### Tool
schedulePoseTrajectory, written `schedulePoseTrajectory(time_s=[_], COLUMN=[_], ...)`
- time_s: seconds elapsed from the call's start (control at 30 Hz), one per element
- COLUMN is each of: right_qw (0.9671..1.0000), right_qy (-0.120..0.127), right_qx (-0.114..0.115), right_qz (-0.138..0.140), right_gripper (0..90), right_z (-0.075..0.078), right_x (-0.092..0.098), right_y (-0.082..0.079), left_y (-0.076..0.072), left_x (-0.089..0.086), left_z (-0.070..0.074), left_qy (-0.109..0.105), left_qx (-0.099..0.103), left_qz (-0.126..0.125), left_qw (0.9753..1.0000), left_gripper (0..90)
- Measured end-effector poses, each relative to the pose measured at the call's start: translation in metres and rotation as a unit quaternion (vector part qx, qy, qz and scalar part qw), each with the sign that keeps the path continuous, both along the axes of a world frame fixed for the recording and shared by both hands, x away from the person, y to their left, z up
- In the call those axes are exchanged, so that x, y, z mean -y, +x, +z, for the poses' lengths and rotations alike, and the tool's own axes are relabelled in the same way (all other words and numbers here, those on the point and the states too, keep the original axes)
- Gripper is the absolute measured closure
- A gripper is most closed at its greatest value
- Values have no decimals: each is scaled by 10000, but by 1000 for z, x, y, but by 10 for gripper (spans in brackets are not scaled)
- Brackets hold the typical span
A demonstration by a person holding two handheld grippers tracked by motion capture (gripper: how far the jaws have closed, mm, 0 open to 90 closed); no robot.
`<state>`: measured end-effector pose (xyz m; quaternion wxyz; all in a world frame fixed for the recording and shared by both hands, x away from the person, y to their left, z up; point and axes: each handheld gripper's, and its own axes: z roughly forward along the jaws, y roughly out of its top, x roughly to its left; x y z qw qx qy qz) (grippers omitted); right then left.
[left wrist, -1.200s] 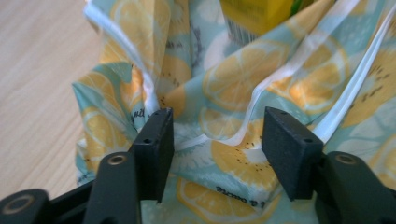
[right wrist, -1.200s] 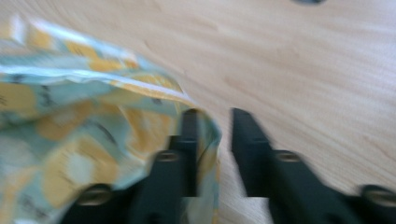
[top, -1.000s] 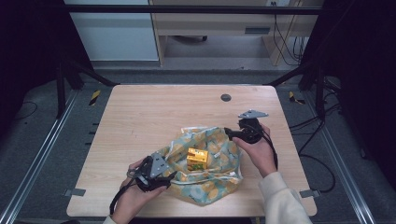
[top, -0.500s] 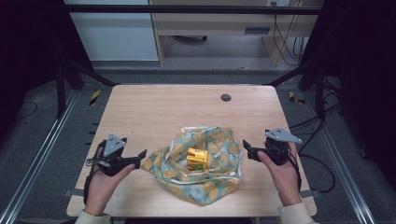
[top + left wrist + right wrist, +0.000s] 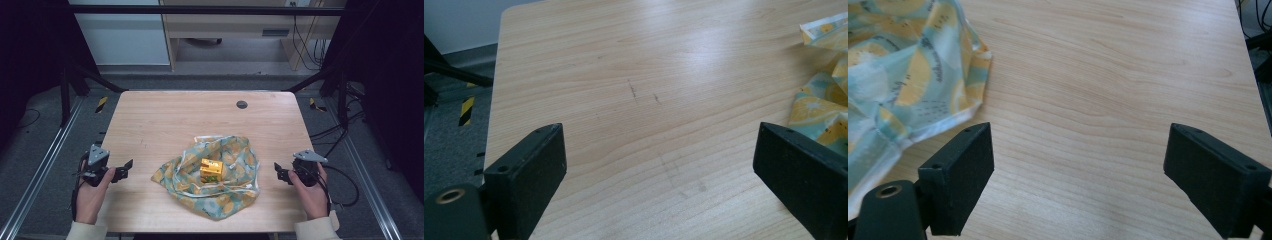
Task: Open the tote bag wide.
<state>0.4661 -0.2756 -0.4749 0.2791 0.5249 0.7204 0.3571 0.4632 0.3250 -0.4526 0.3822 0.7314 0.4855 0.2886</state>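
Cloth: my crumpled yellow-and-teal patterned cloth (image 5: 215, 177) sits lower centre, cradling a small orange carton (image 5: 211, 169).
Left gripper (image 5: 124, 170): jaws apart, parked lower left.
Right gripper (image 5: 280, 172): jaws apart, lower right, flanking for corner grabs.

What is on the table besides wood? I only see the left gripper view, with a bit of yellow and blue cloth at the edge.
Observer: The patterned cloth lies crumpled mid-table, and a small yellow box sits on it.
Operator: Where is my other gripper?
Observer: The right gripper is at the table's right edge, apart from the cloth, jaws open, holding nothing.
Operator: Anything else up there?
Observer: A small dark round disc sits in the table near the far edge.
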Motion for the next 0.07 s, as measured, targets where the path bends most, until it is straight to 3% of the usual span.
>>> schedulePoseTrajectory(time_s=[0.07], right_qw=[10000], right_qy=[-71], right_qx=[-39], right_qz=[-35], right_gripper=[131], right_z=[-2], right_x=[3], right_y=[0], left_y=[1], left_x=[2], left_z=[-2], left_qy=[117], left_qx=[-46], left_qz=[-64], left_qw=[9999], left_gripper=[69])
